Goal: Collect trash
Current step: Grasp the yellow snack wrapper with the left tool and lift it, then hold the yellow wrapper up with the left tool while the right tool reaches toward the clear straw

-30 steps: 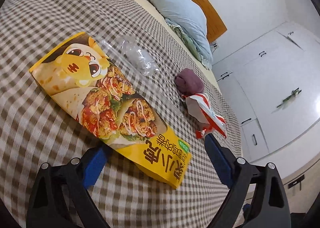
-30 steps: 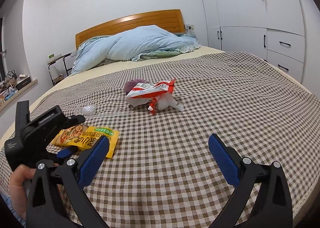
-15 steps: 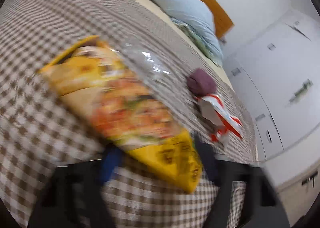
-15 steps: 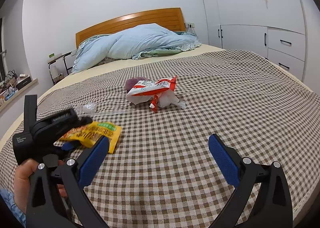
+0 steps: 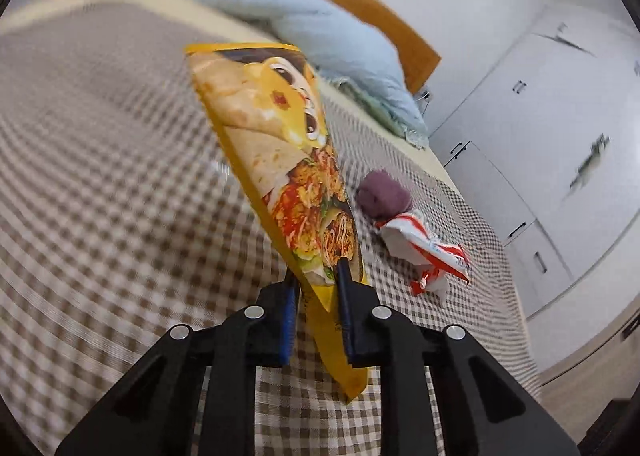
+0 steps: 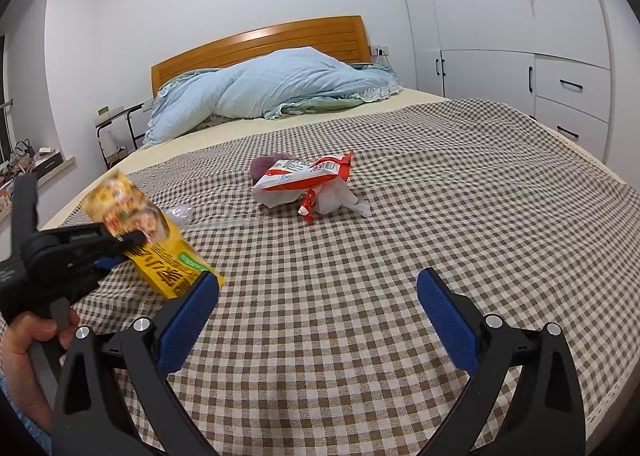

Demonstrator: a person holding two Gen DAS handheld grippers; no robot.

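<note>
Left tool (image 5: 314, 276): we have just closed it, clamped on the yellow printed snack wrapper (image 5: 280, 159), lifted off the bed (image 5: 100, 195).
Right tool (image 6: 318, 284): we hold its jaws apart, empty.

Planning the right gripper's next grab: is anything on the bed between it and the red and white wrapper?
Nothing visible does. Only bare checked blanket lies between the open right gripper and the red and white wrapper; the left gripper, gripping the yellow packet, is off to the side.
</note>
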